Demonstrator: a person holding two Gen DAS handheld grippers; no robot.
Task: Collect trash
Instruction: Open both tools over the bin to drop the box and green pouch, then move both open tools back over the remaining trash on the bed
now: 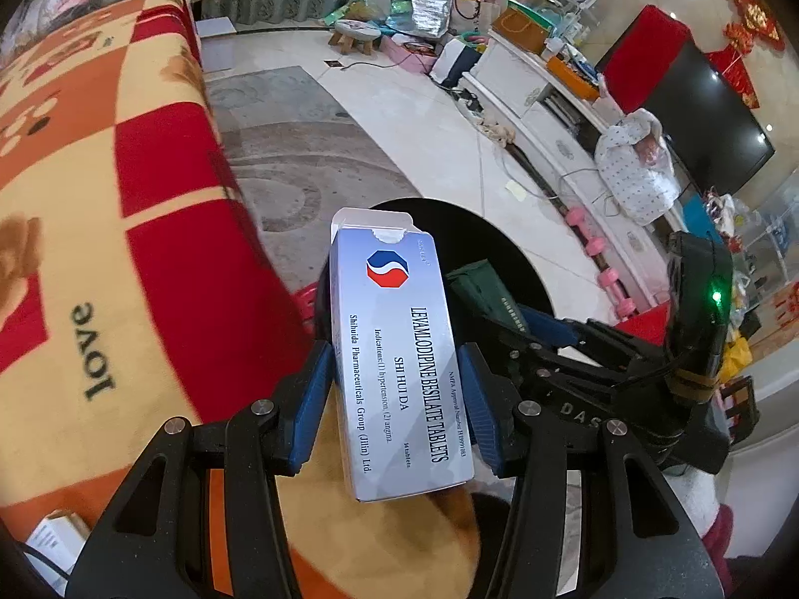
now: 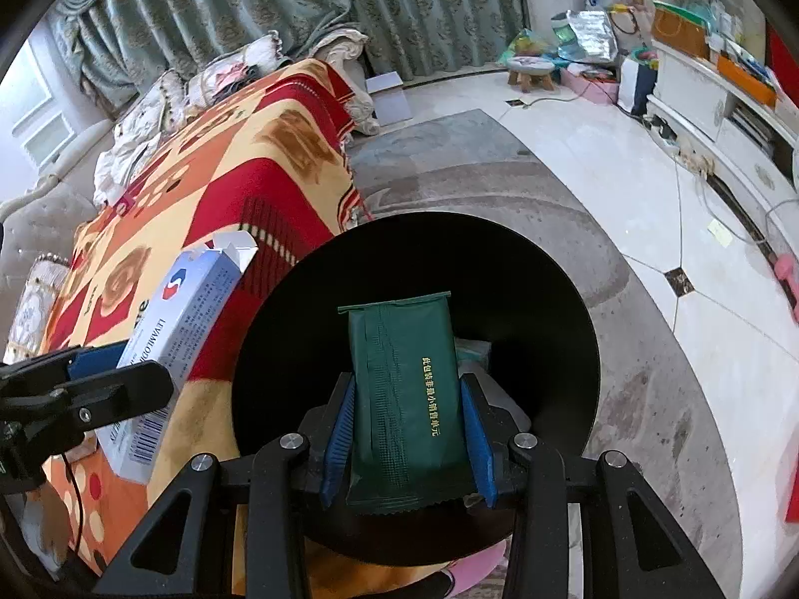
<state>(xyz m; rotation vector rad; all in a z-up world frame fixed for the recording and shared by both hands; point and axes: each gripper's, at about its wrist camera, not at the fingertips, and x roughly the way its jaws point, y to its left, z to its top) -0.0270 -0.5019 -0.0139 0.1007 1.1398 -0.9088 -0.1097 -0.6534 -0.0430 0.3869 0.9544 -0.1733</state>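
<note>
Blanket-covered sofa, pill box between tool pads

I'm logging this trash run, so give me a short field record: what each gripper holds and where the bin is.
left gripper: shut on medicine box, flap open
right gripper: shut on green packet, above bin opening
black bin: on the floor beside the blanket
bin contents: something pale under the packet, unclear
</note>
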